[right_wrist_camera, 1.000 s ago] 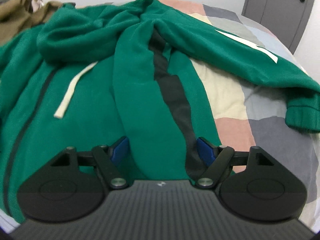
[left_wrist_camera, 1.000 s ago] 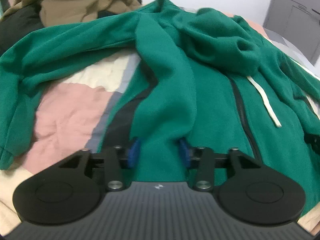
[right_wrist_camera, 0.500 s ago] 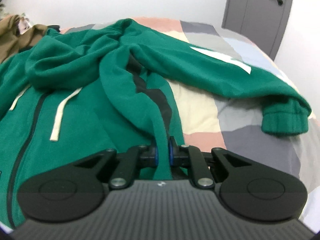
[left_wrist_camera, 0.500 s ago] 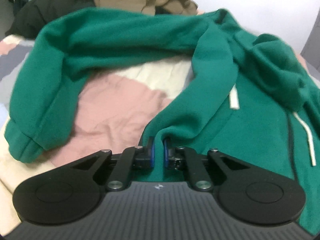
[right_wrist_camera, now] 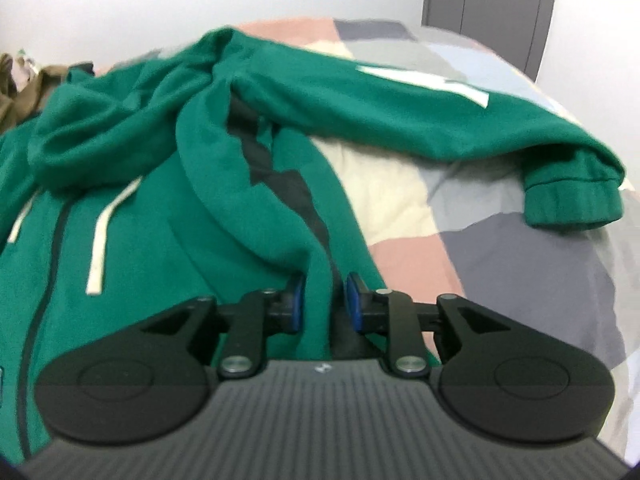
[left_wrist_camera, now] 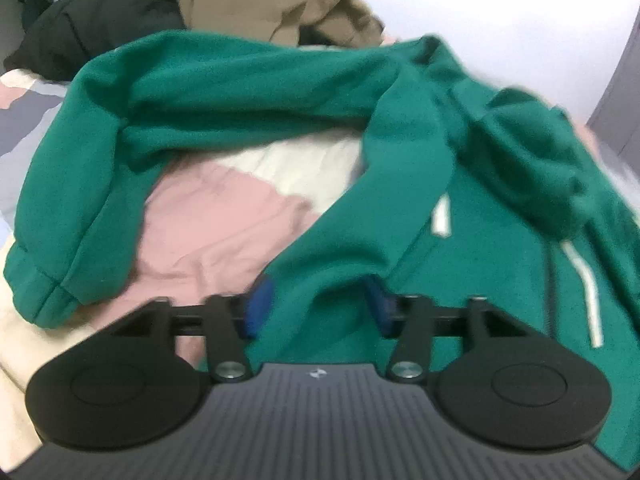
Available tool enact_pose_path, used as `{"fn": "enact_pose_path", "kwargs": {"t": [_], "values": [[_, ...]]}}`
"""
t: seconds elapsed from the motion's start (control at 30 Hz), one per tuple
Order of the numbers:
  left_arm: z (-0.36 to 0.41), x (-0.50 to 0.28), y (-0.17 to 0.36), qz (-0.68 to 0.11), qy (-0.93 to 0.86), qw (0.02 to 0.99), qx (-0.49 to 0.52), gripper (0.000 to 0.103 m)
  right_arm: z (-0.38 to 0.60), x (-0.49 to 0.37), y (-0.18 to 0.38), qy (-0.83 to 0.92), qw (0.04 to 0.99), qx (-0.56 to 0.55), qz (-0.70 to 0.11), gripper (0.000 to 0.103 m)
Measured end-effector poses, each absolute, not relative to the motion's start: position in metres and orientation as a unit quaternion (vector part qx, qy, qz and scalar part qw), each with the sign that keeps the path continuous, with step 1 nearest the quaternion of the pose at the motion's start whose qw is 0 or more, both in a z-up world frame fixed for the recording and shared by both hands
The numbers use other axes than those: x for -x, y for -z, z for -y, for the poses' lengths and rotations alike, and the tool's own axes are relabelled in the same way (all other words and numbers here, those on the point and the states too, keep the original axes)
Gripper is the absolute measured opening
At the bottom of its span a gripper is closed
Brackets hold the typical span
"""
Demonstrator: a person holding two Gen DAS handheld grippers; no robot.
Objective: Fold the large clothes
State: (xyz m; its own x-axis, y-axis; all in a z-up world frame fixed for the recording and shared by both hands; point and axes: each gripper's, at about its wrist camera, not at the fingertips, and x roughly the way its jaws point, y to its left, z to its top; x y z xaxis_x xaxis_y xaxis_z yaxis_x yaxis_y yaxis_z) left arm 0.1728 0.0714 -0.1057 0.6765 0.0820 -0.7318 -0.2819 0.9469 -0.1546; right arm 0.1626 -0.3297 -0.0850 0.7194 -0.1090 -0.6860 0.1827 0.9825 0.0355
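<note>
A green zip hoodie (left_wrist_camera: 400, 160) lies front-up on the bed, hood (left_wrist_camera: 532, 160) bunched at the top and white drawstrings (right_wrist_camera: 98, 248) over the chest. In the left wrist view its sleeve curves out to a cuff (left_wrist_camera: 36, 292) at the left. My left gripper (left_wrist_camera: 318, 308) is opening, its blue pads wide apart with a fold of the hoodie's side edge lying between them. In the right wrist view, my right gripper (right_wrist_camera: 325, 304) is opening too. A narrow green fold with a black stripe stands between its pads, loose on the right. The other sleeve ends in a cuff (right_wrist_camera: 572, 200).
The patchwork quilt (right_wrist_camera: 500, 272) of pink, cream and grey covers the bed. Brown clothes (left_wrist_camera: 260, 4) and a black garment (left_wrist_camera: 100, 16) are piled at the far left end. A grey door (right_wrist_camera: 488, 8) stands behind the bed at the right.
Both grippers closed on the hoodie's side folds half a second ago, and their jaws have now come apart, the left much wider. Both views rolled slightly, with the sleeves more in sight.
</note>
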Motion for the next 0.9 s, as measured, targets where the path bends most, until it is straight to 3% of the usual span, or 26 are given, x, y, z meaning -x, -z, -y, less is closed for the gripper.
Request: {"fn": "enact_pose_path", "kwargs": {"t": [0.1,0.17,0.23,0.33,0.57,0.9], "values": [[-0.065,-0.169,0.095,-0.373,-0.092,0.916,0.12,0.061,0.33,-0.158,0.075,0.073,0.935,-0.055,-0.343,0.028],[-0.061,-0.165,0.088,-0.359,-0.083,0.922,0.117,0.061,0.327,-0.154,0.069,0.063,0.942,-0.058,-0.326,0.049],[-0.057,-0.162,0.081,-0.346,-0.069,0.929,0.115,0.063,0.321,-0.152,0.062,0.05,0.949,-0.056,-0.306,0.061],[-0.048,-0.158,0.074,-0.328,-0.046,0.938,0.105,0.065,0.308,-0.151,0.051,0.026,0.958,-0.057,-0.281,0.065],[-0.036,-0.159,0.069,-0.3,-0.008,0.949,0.1,0.069,0.259,-0.173,0.037,-0.062,0.964,-0.055,-0.253,0.088],[-0.063,-0.176,0.078,-0.298,-0.001,0.94,0.167,0.07,0.178,-0.262,0.074,-0.107,0.949,-0.05,-0.292,0.088]]}}
